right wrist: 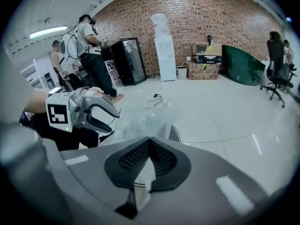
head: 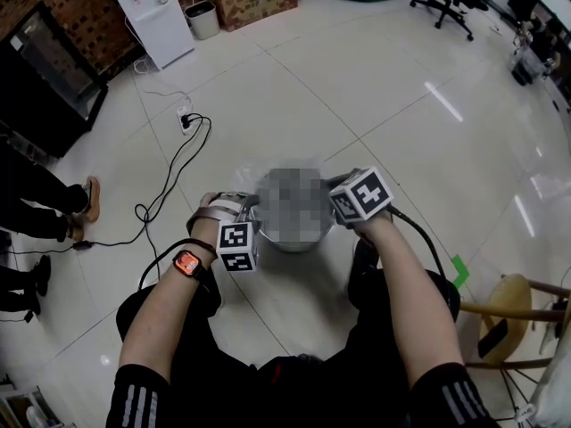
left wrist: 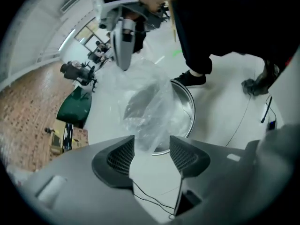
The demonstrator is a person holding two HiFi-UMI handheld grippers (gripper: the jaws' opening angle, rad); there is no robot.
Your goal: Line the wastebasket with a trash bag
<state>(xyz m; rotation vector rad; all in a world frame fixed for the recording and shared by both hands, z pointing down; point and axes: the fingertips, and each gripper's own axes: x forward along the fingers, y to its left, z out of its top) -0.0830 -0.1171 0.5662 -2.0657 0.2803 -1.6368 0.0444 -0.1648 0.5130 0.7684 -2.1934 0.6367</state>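
Observation:
A round metal wastebasket (left wrist: pixel 190 108) stands on the white floor between my knees; in the head view a mosaic patch hides most of it, leaving the lower rim (head: pixel 294 244). A clear trash bag (left wrist: pixel 150 102) hangs crumpled over its mouth. My right gripper (right wrist: pixel 149 144) is shut on the bag's film, a pale strip pinched between the pads, and it holds the bag up from above (left wrist: pixel 123 65). My left gripper (left wrist: pixel 152 142) is open; the bag's lower end lies loose between the jaw tips, and the pads are not pressing on it. In the right gripper view the left gripper (right wrist: pixel 112 122) shows beside the bag (right wrist: pixel 140 118).
A black cable and power strip (head: pixel 186 121) trail over the floor at the left. People's legs (head: pixel 36 205) stand at the far left. A wooden stool (head: pixel 522 306) is at my right. A water dispenser (head: pixel 152 12) and a small bin (head: pixel 203 20) stand by the brick wall.

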